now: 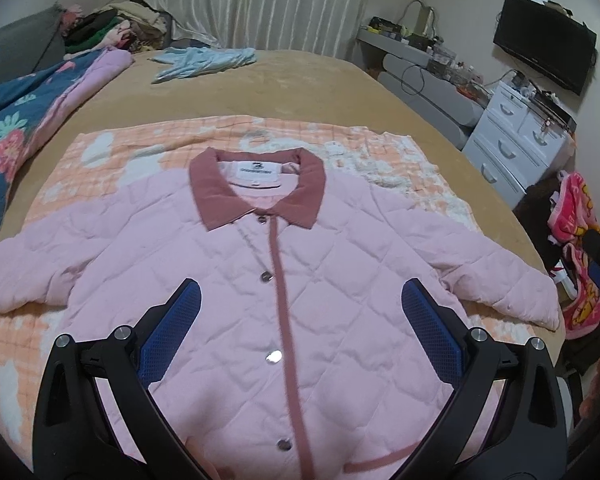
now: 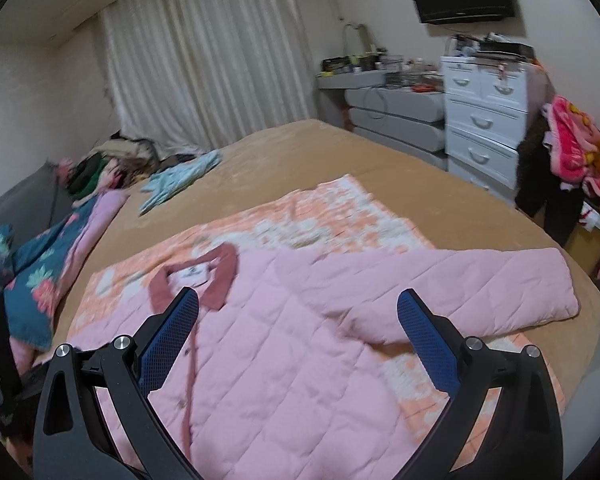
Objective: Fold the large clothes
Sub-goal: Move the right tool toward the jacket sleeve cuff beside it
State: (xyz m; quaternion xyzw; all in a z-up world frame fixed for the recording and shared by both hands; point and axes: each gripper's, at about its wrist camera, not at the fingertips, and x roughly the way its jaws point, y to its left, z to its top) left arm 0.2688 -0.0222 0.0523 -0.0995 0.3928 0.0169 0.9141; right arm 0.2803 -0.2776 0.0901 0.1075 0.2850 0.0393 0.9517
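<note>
A pink quilted jacket [image 1: 340,280] with a dusty-red collar [image 1: 260,192] and silver snaps lies flat, front up and buttoned, on an orange-and-white checked blanket [image 1: 140,148] on the bed. Both sleeves are spread out to the sides. My left gripper [image 1: 300,300] hovers open and empty above the jacket's chest. In the right wrist view the jacket [image 2: 280,360] shows with its right sleeve [image 2: 480,284] stretched out. My right gripper [image 2: 298,308] is open and empty above the jacket, near the armpit of that sleeve.
The bed has a tan cover [image 1: 280,84]. A light blue garment [image 1: 204,60] lies at its far end. A floral quilt [image 1: 32,120] and a clothes pile [image 1: 108,28] are at the left. White drawers [image 1: 516,136] and pink-red clothes [image 1: 580,256] stand at the right.
</note>
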